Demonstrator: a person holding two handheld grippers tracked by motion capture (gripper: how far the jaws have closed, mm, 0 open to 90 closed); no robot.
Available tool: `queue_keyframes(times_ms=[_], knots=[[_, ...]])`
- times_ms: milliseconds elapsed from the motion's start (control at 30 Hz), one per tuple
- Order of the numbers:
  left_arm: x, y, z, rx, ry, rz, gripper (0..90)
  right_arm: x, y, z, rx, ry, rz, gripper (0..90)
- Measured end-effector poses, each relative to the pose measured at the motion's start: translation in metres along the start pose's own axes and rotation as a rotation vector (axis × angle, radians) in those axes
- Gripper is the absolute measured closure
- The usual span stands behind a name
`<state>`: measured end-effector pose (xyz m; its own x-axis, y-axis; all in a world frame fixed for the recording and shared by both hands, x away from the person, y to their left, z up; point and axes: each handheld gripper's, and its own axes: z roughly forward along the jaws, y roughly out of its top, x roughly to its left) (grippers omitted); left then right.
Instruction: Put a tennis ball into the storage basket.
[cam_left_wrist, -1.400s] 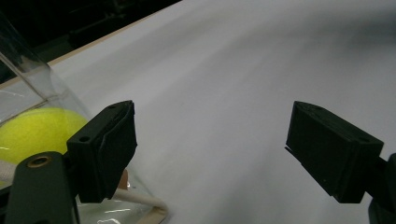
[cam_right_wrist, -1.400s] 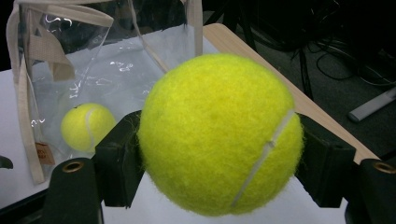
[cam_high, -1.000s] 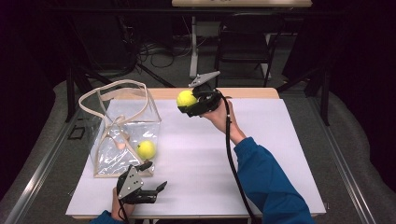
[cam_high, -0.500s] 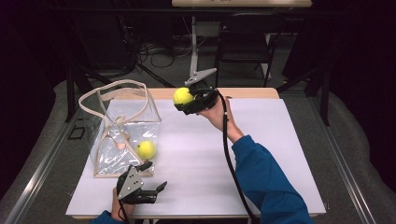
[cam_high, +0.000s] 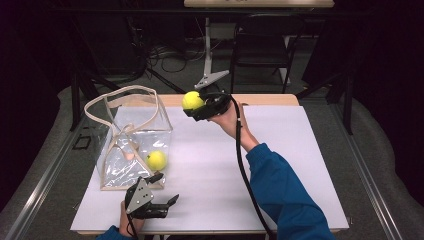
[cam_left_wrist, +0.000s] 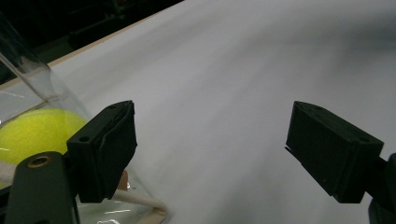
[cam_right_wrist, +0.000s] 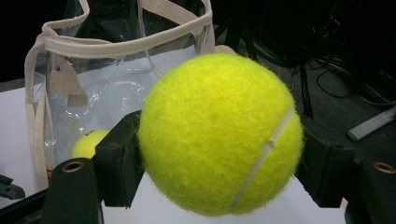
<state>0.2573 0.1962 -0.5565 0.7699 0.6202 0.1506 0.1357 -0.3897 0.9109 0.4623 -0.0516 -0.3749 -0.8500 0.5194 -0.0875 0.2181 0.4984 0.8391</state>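
My right gripper (cam_high: 196, 104) is shut on a yellow tennis ball (cam_high: 192, 100) and holds it above the far middle of the white table (cam_high: 280, 165), to the right of the clear bag (cam_high: 135, 145). In the right gripper view the ball (cam_right_wrist: 219, 135) sits between both black jaws, with the bag (cam_right_wrist: 116, 79) behind it. A second tennis ball (cam_high: 156, 160) lies inside the bag; it also shows through the plastic as a yellow ball (cam_left_wrist: 35, 133). My left gripper (cam_high: 165, 199) stands open near the table's front edge, just in front of the bag, nothing between its jaws (cam_left_wrist: 210, 149).
The bag has beige straps (cam_high: 125, 100) standing up over its open top. Metal rails (cam_high: 45, 170) run along the table's left and right sides. A chair (cam_high: 262, 50) and cables (cam_high: 170, 52) lie on the floor beyond the far edge.
The right gripper has drifted slightly left and toward the bag with the tennis ball in it. The left gripper has stayed where it was.
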Motion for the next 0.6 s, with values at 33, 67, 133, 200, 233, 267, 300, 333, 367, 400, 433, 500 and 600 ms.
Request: queue_keyframes(times_ms=[33, 67, 133, 200, 233, 267, 300, 333, 367, 400, 433, 500, 600], knots=[[0.0000, 0.0000, 0.0000, 0.001, 0.000, 0.000, 15.9, 0.0001, 0.0005, 0.0002, 0.000, -0.001, -0.002, 26.2], [0.0001, 0.0000, 0.0000, 0.000, 0.000, 0.000, 15.9, 0.0003, 0.0008, 0.0005, 0.000, 0.000, -0.001, 26.2], [0.0001, 0.0000, 0.0000, 0.000, 0.000, 0.000, 15.9, 0.0005, 0.0015, 0.0009, -0.001, 0.001, 0.000, 26.2], [0.0002, -0.0001, -0.0001, 0.000, 0.001, 0.000, 15.9, 0.0007, 0.0025, 0.0011, -0.004, 0.002, 0.000, 26.2], [0.0003, -0.0001, -0.0002, -0.001, 0.001, -0.001, 15.9, 0.0008, 0.0029, 0.0012, -0.005, 0.002, -0.001, 26.2], [0.0004, -0.0002, -0.0002, -0.001, 0.000, -0.001, 15.9, 0.0012, 0.0032, 0.0013, -0.004, 0.003, -0.002, 26.2], [0.0004, -0.0002, -0.0001, -0.001, 0.001, -0.001, 15.9, 0.0014, 0.0034, 0.0016, -0.004, 0.004, -0.004, 26.2], [0.0005, -0.0002, 0.0000, 0.000, 0.001, -0.001, 15.9, 0.0017, 0.0035, 0.0019, -0.005, 0.004, -0.005, 26.2], [0.0005, -0.0002, 0.0000, 0.000, 0.000, -0.001, 15.9, 0.0018, 0.0038, 0.0022, -0.006, 0.002, -0.006, 26.2], [0.0004, -0.0002, 0.0000, 0.000, 0.000, -0.001, 15.9, 0.0017, 0.0042, 0.0026, -0.004, 0.002, -0.005, 26.2], [0.0004, -0.0001, -0.0001, 0.000, 0.001, 0.000, 15.9, 0.0017, 0.0045, 0.0028, -0.006, 0.003, -0.005, 26.2], [0.0006, -0.0002, -0.0001, 0.000, 0.002, -0.001, 15.9, 0.0019, 0.0055, 0.0034, -0.008, 0.006, -0.005, 26.2], [0.0006, -0.0002, 0.0001, 0.000, 0.001, -0.001, 15.9, 0.0024, 0.0076, 0.0045, -0.008, 0.006, -0.008, 26.2]])
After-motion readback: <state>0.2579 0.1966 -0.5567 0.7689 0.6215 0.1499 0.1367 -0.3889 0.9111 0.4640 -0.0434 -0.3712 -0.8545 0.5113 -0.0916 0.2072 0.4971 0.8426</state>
